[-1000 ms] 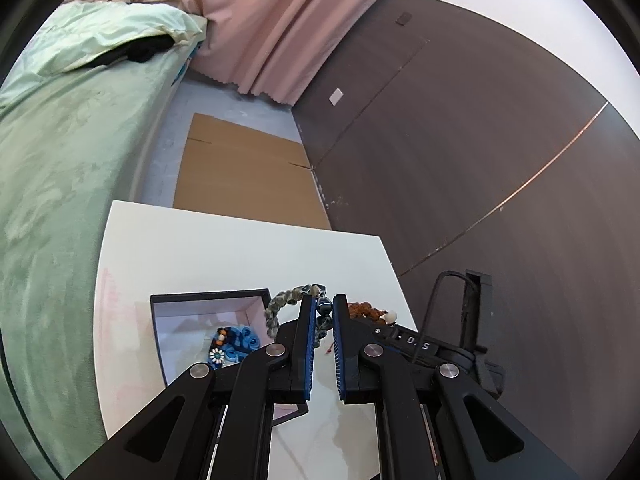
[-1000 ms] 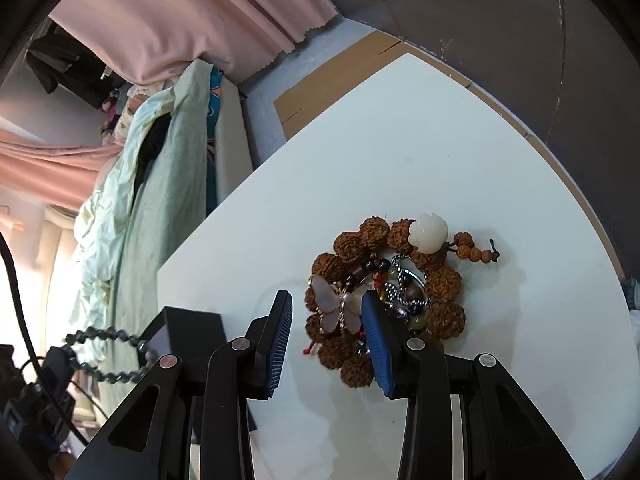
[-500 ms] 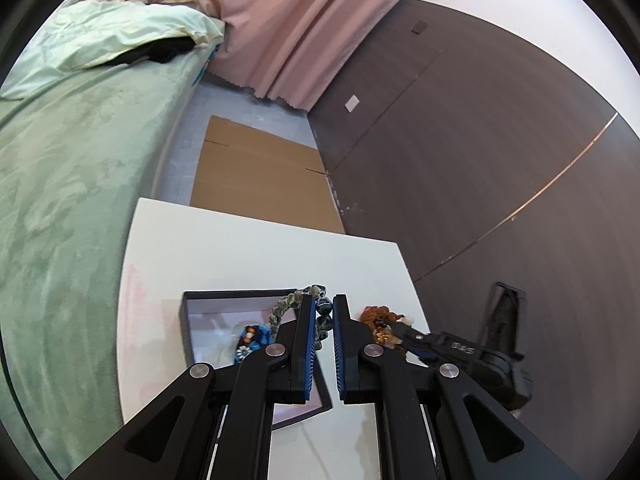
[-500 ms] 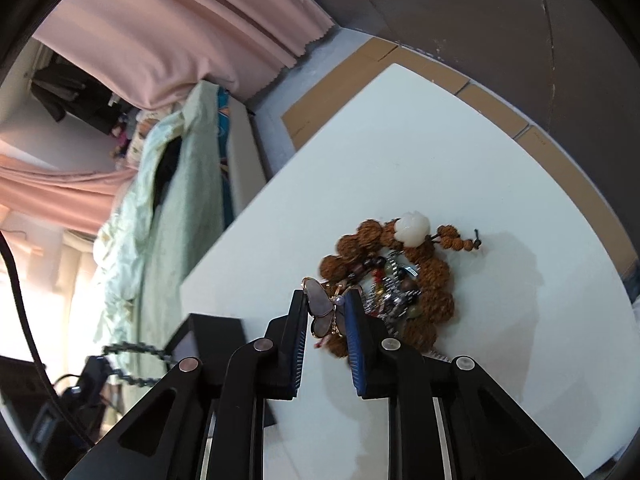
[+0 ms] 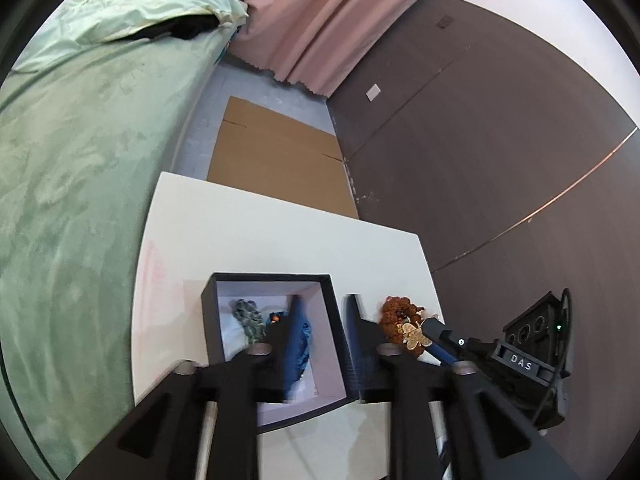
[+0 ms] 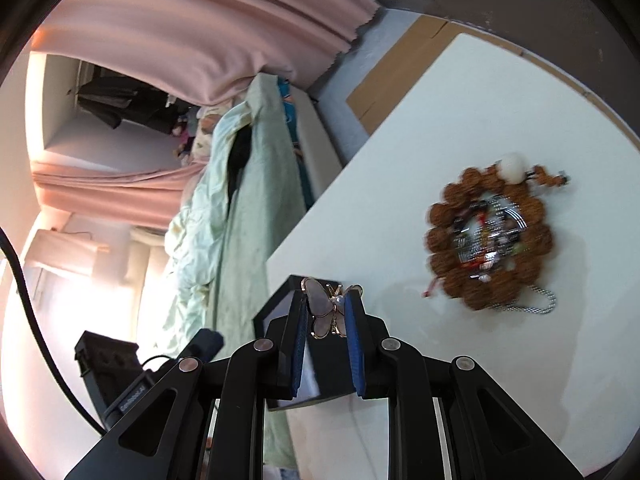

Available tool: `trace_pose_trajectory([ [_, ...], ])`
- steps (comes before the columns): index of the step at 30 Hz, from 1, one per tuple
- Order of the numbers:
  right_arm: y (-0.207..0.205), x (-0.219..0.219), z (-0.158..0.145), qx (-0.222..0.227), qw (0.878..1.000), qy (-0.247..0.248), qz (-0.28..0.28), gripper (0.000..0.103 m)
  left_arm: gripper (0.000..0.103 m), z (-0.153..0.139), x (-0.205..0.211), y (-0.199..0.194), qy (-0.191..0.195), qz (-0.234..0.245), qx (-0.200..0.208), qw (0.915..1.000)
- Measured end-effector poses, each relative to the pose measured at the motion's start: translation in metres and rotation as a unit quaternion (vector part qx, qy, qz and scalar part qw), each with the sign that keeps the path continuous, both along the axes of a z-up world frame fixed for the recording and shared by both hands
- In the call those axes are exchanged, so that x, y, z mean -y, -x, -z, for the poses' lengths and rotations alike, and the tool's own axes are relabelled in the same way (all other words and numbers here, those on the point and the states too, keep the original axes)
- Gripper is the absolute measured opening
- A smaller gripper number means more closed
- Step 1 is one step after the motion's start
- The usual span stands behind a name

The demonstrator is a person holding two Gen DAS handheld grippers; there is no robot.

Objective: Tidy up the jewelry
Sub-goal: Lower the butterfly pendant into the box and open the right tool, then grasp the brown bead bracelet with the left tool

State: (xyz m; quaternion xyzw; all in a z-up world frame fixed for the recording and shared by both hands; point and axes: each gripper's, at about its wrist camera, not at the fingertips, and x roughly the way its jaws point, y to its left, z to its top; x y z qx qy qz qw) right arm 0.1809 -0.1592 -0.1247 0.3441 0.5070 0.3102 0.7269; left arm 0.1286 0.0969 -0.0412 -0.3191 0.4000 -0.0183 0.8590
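Left wrist view: left tool (image 5: 318, 320) poised over the open dark box (image 5: 276, 344) on the white counter (image 5: 260, 240), jaws opening with nothing between them. Grey-green bead bracelet (image 5: 249, 320) lying inside the box beside a blue piece (image 5: 302, 338), likely just let go there, since the box serves as the collecting spot. One finger inside the box, the other outside its right wall, straddling that wall. Just right of the box, the brown bead pile (image 5: 398, 314) on the counter, with the right tool (image 5: 426, 334) in front of it carrying the butterfly brooch (image 5: 416, 336).

Right wrist view: right tool (image 6: 328, 316) clamped on the butterfly brooch (image 6: 326, 312), pads pressing its wings from both sides, held upright and clear of the counter, probably for carrying to the box. Corner of the dark box (image 6: 280, 304) directly behind the brooch, so the drop point looks near. Brown bead bracelet (image 6: 490, 236) ringed around a silvery chain (image 6: 540, 304) and small trinkets, well off to the right on the counter, not yet sorted. Green bedding (image 6: 240, 220) beyond the counter edge.
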Motion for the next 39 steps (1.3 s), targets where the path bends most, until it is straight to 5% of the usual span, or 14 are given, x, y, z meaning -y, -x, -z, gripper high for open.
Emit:
trace_pose_trajectory([
  [2,0.003,-0.010,-0.002,0.004,1.000,-0.007,-0.010,0.020,0.069,-0.003,-0.004,0.004,-0.008,-0.011,0.010,0.9999],
  [3,0.004,-0.018,-0.003,0.007,1.000,-0.010,-0.017,0.020,0.071,-0.007,-0.008,0.007,-0.016,-0.020,0.017,0.9995],
  [15,0.023,-0.076,-0.009,0.044,0.995,-0.007,-0.089,0.020,0.075,-0.012,-0.054,0.027,-0.010,-0.080,0.009,0.9967],
  [22,0.031,-0.098,-0.012,0.064,0.990,0.021,-0.124,0.021,0.079,-0.008,-0.055,0.032,-0.039,-0.087,-0.001,0.9955],
  [24,0.028,-0.102,-0.008,0.050,0.988,0.038,-0.138,0.026,0.079,-0.011,-0.054,0.036,-0.044,-0.087,0.007,0.9952],
  [26,0.027,-0.096,-0.007,0.047,0.989,0.046,-0.130,0.051,0.087,-0.015,-0.052,0.039,-0.045,-0.086,0.019,0.9951],
  [30,0.026,-0.073,-0.017,0.058,0.991,0.044,-0.109,0.057,0.096,-0.020,-0.044,0.043,-0.033,-0.079,0.046,0.9953],
  [32,0.027,-0.058,-0.023,0.067,0.992,0.045,-0.094,0.071,0.097,-0.022,-0.037,0.040,-0.036,-0.067,0.051,0.9958],
  [39,0.028,-0.019,-0.034,0.079,0.994,0.053,-0.061,0.074,0.097,-0.023,-0.012,0.035,-0.043,-0.034,0.057,0.9968],
])
